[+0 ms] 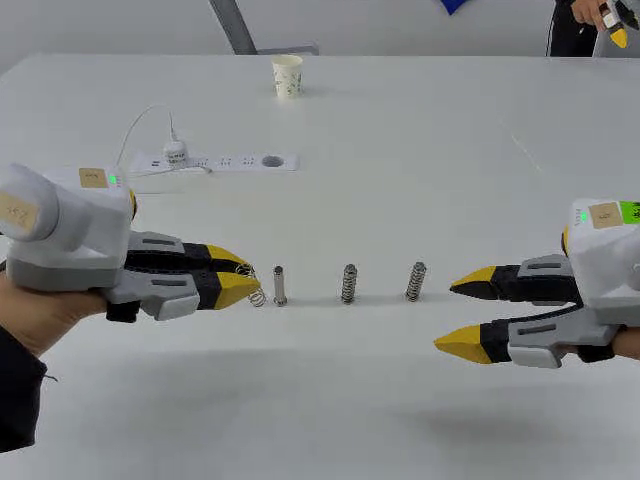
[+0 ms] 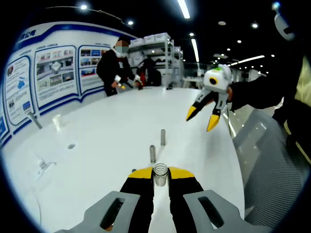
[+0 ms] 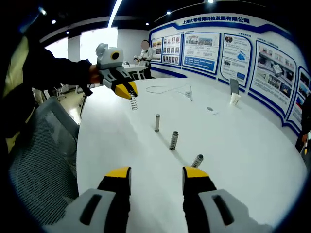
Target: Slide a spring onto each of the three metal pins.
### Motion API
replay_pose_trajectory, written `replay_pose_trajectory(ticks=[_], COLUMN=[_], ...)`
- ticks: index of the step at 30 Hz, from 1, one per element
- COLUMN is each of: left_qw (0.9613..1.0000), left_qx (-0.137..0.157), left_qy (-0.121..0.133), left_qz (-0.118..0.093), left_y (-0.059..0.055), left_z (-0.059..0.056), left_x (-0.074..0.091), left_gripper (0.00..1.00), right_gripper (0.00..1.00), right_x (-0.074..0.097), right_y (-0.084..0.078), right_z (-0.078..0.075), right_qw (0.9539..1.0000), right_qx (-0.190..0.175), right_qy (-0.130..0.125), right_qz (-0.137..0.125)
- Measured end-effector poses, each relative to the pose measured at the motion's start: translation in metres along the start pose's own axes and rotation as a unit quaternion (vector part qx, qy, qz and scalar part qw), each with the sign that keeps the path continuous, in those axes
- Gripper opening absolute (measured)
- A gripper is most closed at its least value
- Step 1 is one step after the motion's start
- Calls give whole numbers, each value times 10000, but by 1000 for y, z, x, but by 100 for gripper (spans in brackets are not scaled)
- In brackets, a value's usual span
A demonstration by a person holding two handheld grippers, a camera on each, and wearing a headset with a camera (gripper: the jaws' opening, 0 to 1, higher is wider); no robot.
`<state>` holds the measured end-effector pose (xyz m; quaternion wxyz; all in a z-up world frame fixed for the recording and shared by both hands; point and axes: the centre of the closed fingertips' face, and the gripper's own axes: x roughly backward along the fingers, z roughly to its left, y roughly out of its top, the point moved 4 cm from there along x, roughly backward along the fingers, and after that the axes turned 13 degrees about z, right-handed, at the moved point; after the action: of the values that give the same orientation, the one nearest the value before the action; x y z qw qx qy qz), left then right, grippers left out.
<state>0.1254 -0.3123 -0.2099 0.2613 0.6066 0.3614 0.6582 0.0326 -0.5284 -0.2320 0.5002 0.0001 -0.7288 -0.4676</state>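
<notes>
Steel spring (image 2: 161,174) pinched in left tool (image 1: 250,277) | just beside bare pin (image 1: 280,286)

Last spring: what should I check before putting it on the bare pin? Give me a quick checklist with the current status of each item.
1. Spring held in the left gripper: ok.
2. Bare pin upright and free of anything: ok.
3. Spring above the pin's top and in line with it: not ok; it hangs beside the pin, on the left gripper's side.
4. Middle pin and right pin each carry a spring: ok.
5. Right gripper open and apart from the pins: ok.
6. Grip firm enough for the push down: cannot tell.
</notes>
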Motion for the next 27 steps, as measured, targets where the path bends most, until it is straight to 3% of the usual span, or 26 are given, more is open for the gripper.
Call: replay_pose_trajectory(ticks=[16, 27], left_qw=[9999, 9997], left_qx=[-76, -103], left_qy=[-14, -110], left_qz=[102, 211], left_y=[19, 24], left_z=[30, 42], left_x=[-11, -26], left_gripper=[10, 10], right_gripper=[50, 50], right_x=[8, 11], right_y=[-13, -21], right_z=[-7, -13], right_qw=[9991, 9984], right_qx=[-324, -468], right_qy=[-221, -289], right_qz=[-166, -151])
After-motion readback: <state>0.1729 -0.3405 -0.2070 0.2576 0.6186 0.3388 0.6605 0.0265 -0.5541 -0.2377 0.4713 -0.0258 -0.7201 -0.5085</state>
